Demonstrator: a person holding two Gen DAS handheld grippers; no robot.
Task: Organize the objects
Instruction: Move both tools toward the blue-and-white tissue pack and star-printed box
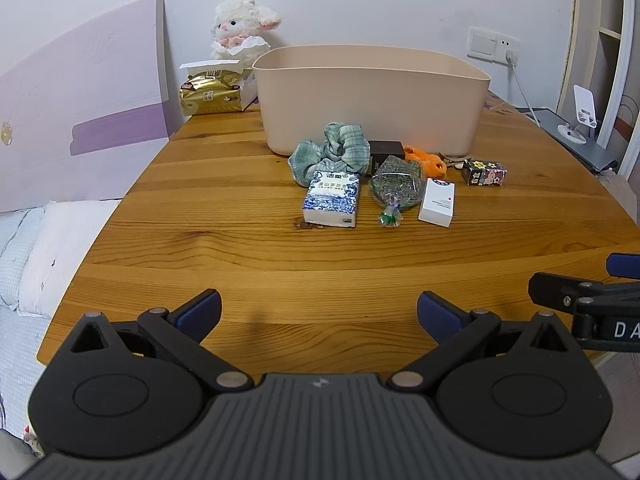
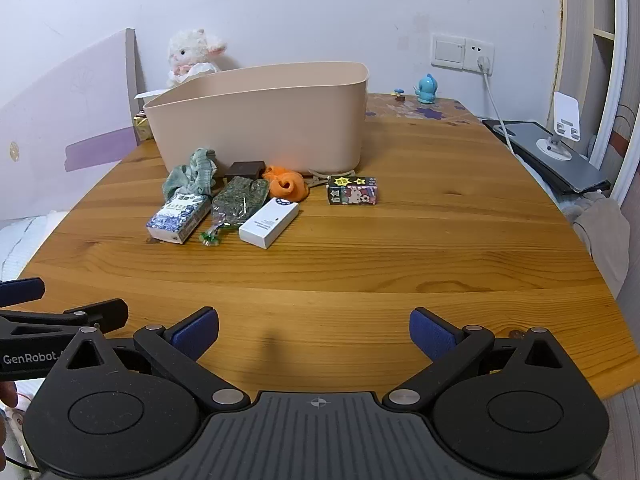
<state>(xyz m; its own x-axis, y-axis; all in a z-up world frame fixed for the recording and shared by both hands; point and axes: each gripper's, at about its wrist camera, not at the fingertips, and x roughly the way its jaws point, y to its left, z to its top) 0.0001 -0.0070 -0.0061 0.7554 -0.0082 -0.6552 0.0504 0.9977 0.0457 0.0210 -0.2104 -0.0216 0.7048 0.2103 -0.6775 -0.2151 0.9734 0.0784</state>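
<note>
A beige plastic bin (image 1: 372, 96) (image 2: 260, 120) stands at the back of the wooden table (image 1: 240, 264) (image 2: 400, 264). In front of it lie a green checked scrunchie (image 1: 332, 152) (image 2: 194, 174), a blue-and-white tissue pack (image 1: 331, 203) (image 2: 179, 217), a clear bag of dried herbs (image 1: 395, 186) (image 2: 239, 200), a white box (image 1: 437, 202) (image 2: 269, 222), a dark brown box (image 1: 385, 152) (image 2: 245, 170), an orange cloth (image 1: 426, 161) (image 2: 286, 184) and a small cartoon box (image 1: 484, 173) (image 2: 352, 191). My left gripper (image 1: 318, 314) and right gripper (image 2: 314, 330) hover open and empty over the near table edge.
A plush lamb (image 1: 240, 28) and a gold tissue pack (image 1: 210, 94) sit at the back left. A blue figurine (image 2: 427, 88) stands at the back right. A laptop with a phone stand (image 2: 556, 148) lies off the right edge. A bed (image 1: 40, 248) is on the left.
</note>
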